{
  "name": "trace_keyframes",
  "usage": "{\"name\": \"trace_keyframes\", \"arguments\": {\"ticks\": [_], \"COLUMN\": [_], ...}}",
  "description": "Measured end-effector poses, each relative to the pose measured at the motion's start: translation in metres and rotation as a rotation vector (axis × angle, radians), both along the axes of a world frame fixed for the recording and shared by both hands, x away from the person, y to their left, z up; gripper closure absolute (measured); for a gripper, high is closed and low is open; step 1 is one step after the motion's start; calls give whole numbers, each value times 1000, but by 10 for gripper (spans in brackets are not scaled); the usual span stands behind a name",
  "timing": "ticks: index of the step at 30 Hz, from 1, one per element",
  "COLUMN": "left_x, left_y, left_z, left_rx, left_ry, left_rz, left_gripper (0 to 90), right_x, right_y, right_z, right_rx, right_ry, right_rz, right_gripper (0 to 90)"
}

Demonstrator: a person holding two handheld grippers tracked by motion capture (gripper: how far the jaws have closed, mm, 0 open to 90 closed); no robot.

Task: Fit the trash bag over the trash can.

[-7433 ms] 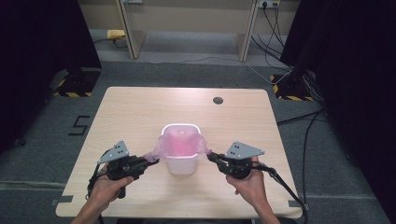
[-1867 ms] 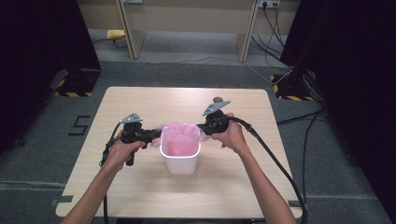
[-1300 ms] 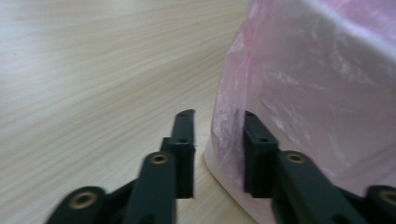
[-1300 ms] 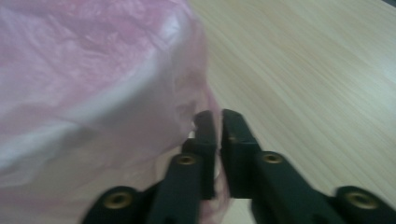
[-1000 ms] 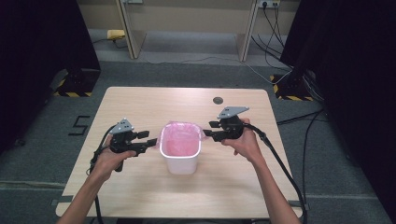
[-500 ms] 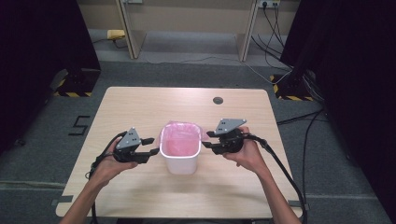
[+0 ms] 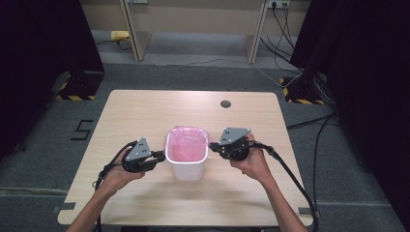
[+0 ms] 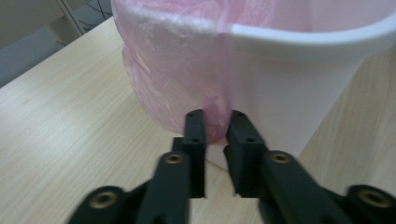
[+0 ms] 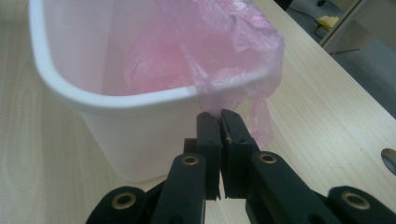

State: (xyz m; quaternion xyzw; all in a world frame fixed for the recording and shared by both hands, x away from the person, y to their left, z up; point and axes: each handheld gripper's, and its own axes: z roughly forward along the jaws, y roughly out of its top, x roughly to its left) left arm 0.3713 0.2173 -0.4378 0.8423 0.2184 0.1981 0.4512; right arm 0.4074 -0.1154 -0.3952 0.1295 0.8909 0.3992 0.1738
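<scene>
A white bin (image 7: 187,170) stands mid-table, lined with a pink bag (image 7: 186,145) whose edge folds over the rim. My left gripper (image 7: 157,157) is at the bin's left side. In the left gripper view its jaws stand a little apart, open, with the bag's hanging hem (image 8: 215,130) between the fingertips (image 8: 194,122). My right gripper (image 7: 212,146) is at the bin's right side. In the right gripper view it (image 9: 219,116) is shut on the pink bag (image 9: 243,79) just below the white rim (image 9: 140,100).
The wooden table (image 7: 145,116) has a round cable hole (image 7: 226,104) at the back right. Cables (image 7: 290,174) trail from both grippers toward the front edge. Dark curtains and floor cables surround the table.
Both grippers came back from the bin's far rim toward the person, down along its sides. The bag, loose above the bin earlier, now sits folded over the rim.
</scene>
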Motion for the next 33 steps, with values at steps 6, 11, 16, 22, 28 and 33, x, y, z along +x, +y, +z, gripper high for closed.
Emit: {"name": "trace_keyframes", "arguments": {"ticks": [6, 11, 16, 22, 28, 33], "left_x": [-16, -21, -18, -17, -24, -30], "left_y": [-2, 1, -1, -4, 2, -1], "left_z": [1, -2, -8, -12, 2, 8], "left_rx": [58, 88, 105, 88, 49, 22], "left_ry": [-69, -57, -53, -61, -95, -111], "left_rz": [-26, -27, -26, 1, 35, 55], "left_gripper": [881, 883, 884, 822, 747, 718], "right_x": [-15, -24, -31, -39, -44, -41], "right_y": [0, 3, 8, 11, -6, -7], "right_z": [-4, -12, -20, -22, 5, 23], "right_rx": [-26, -45, -91, -91, -15, 82], "right_ry": [4, 21, 30, 14, -55, -78], "right_rz": [46, 86, 120, 104, 3, -50], "right_gripper": [898, 900, 900, 900, 729, 620]}}
